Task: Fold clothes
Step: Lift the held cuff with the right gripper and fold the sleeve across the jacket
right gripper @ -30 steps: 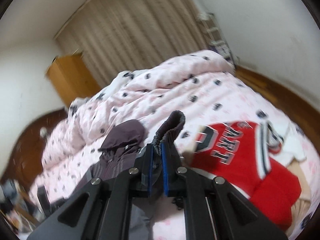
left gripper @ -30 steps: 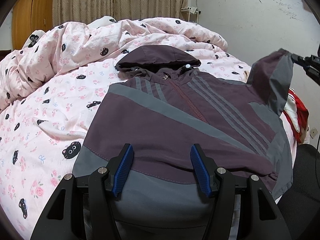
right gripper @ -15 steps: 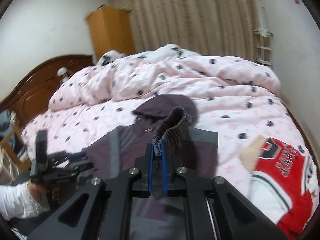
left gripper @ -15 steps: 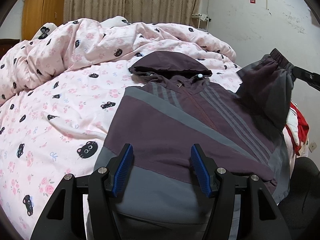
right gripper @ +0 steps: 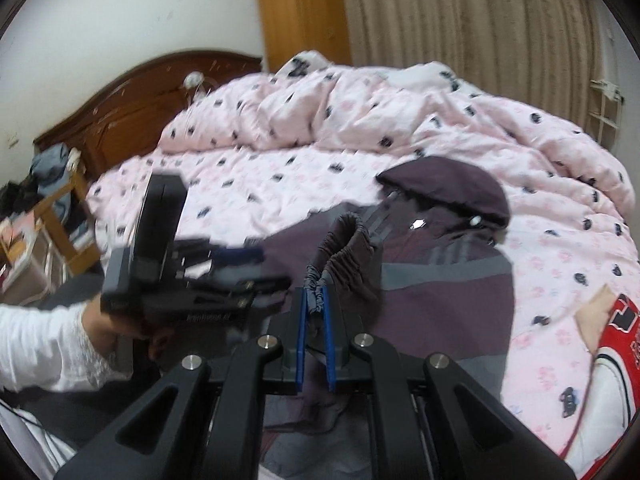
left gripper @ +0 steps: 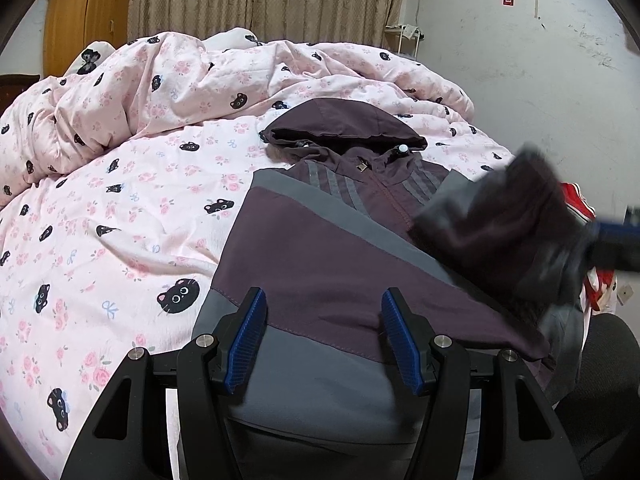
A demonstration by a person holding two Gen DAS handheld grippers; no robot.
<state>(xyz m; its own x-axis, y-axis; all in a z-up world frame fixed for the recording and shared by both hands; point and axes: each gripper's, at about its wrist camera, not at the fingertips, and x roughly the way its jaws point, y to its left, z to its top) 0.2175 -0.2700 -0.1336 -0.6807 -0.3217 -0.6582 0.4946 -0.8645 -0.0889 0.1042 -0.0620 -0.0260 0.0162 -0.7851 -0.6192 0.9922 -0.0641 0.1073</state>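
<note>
right gripper (right gripper: 314,316) is pinching the sleeve cuff (right gripper: 340,240) mid-frame, folding it across the jacket (left gripper: 320,248); left gripper (left gripper: 322,328) hovers spread wide, empty.

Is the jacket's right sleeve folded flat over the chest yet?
Not yet. The sleeve is lifted over the jacket, its elastic cuff pinched in the right hand-held gripper.

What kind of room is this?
Most likely a home bedroom: a bed under a rumpled pink cat-print duvet, a carved dark wooden headboard, a tall orange-brown wooden wardrobe beside beige curtains.
</note>
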